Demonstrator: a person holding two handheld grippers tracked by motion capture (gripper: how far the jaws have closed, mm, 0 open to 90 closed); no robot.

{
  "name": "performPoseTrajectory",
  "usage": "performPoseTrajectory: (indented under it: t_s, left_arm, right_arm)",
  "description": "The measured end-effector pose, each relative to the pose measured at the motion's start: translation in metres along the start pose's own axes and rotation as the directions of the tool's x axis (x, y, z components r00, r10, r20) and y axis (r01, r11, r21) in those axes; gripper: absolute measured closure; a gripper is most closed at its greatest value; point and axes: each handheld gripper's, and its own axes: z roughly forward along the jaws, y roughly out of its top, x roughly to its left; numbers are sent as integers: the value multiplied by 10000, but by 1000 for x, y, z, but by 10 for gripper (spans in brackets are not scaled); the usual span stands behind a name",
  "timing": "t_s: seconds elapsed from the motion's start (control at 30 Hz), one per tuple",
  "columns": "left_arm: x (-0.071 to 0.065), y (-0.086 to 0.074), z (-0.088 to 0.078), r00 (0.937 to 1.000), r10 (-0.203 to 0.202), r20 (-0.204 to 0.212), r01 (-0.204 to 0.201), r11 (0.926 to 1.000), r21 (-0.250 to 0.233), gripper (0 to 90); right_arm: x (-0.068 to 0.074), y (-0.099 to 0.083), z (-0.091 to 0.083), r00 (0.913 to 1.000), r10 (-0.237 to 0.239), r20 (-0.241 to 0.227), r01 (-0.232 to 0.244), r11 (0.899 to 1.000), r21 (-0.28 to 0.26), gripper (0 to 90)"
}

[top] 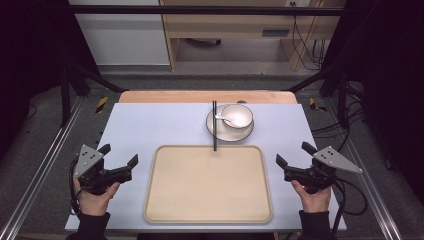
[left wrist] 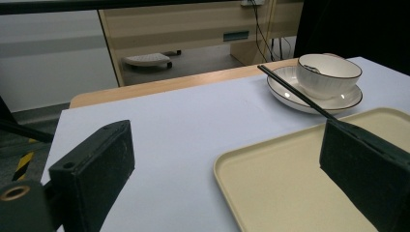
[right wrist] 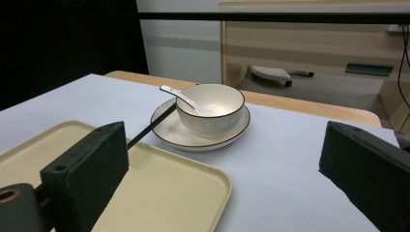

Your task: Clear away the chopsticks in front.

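Observation:
A beige tray [top: 208, 183] [left wrist: 290, 183] [right wrist: 164, 193] lies empty at the table's front middle. Behind it a white bowl [top: 237, 116] [left wrist: 329, 73] [right wrist: 211, 107] with a white spoon [top: 222, 118] [right wrist: 183, 99] in it stands on a white plate [top: 216, 129] [left wrist: 295, 99] [right wrist: 169, 131]. Black chopsticks [top: 215, 126] [left wrist: 295, 92] [right wrist: 151, 126] rest from the plate's left rim onto the tray's far edge. My left gripper [top: 119, 160] [left wrist: 227, 179] hovers open left of the tray. Right of the tray my right gripper [top: 294, 156] [right wrist: 222, 183] stands open, holding nothing.
The light blue table top [top: 150, 125] ends in a wooden strip [top: 200, 96] at the far side. Beyond it are a wooden cabinet [top: 240, 25] and cables [top: 310, 45] on the floor. Metal frame rails [top: 45, 165] run along both sides.

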Motion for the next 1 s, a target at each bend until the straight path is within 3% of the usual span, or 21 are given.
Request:
performPoseTrajectory:
  t_s: [0.67,0.77,1.0]
  left_arm:
    - [-15,7,25,9995,306,109,-309,9988,367,58]
    - [-21,11,31,9991,332,250,-340,9988,347,59]
    - [-44,26,52,9944,792,695,-822,9958,401,57]
  right_arm:
    - [8,2,2,9997,-229,-19,229,9997,55,34]
    - [9,2,3,9997,-229,-8,229,9997,113,34]
    - [11,1,7,9998,-174,2,174,9995,262,33]
